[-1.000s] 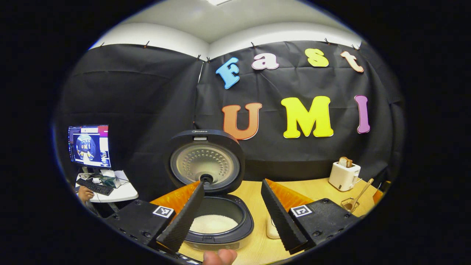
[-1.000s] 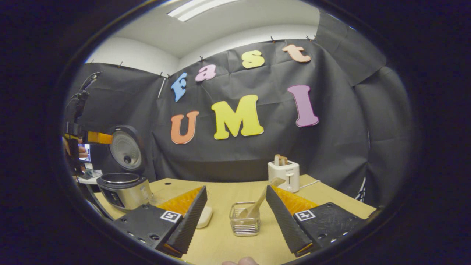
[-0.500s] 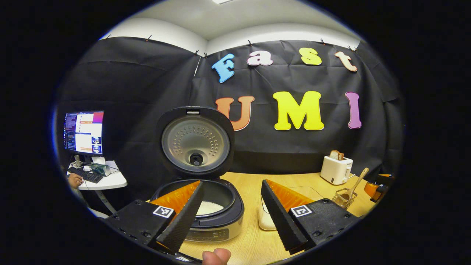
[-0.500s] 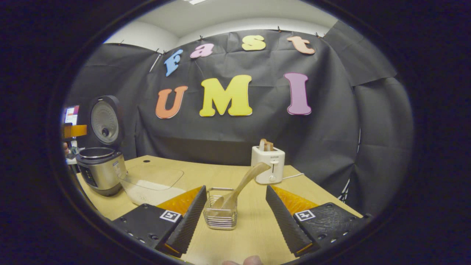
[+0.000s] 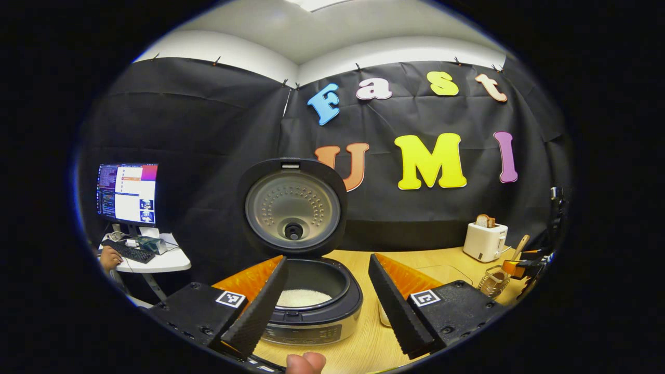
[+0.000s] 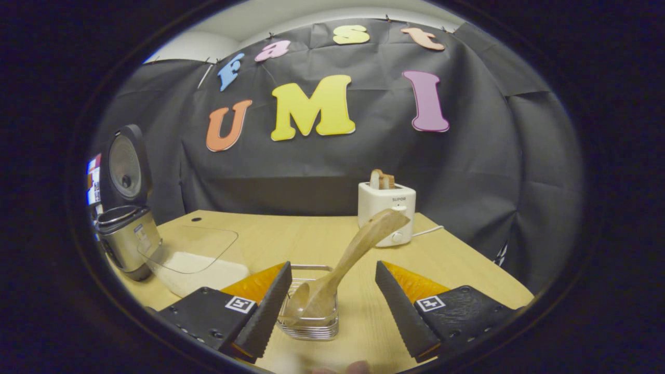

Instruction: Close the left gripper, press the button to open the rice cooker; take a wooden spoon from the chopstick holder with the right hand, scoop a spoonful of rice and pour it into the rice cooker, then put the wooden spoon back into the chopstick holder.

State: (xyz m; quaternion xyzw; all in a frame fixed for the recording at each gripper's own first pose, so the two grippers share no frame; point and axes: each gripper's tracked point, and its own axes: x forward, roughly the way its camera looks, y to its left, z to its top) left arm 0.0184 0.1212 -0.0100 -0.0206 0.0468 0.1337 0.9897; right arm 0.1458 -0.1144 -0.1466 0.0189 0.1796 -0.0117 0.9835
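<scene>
In the left gripper view, a person's hand (image 5: 110,258) is resting on a keyboard at a small side desk far off to the left, below a lit monitor (image 5: 127,193). The left gripper (image 5: 326,306) is hovering with its fingers spread wide and nothing between them, and the rice cooker (image 5: 310,301) is sitting straight ahead of it, lid (image 5: 292,206) standing upright (white rice is showing in the pot). To the right, past the right finger, a white toaster (image 5: 484,241) is standing near the booth wall, with the chopstick holder (image 5: 492,281) in front of it and the right gripper (image 5: 524,258) reaching in beside the holder.

In the right gripper view, the rice cooker (image 6: 123,239) is standing far left on the wooden table (image 6: 291,241), with a clear container of rice (image 6: 195,262) just right of it. The right gripper (image 6: 330,309) is gaping open, gripping nothing. The chopstick holder (image 6: 311,317) is sitting between its fingers, and the wooden spoon (image 6: 349,259) is leaning in it, handle tilting up and right toward the toaster (image 6: 387,210).
</scene>
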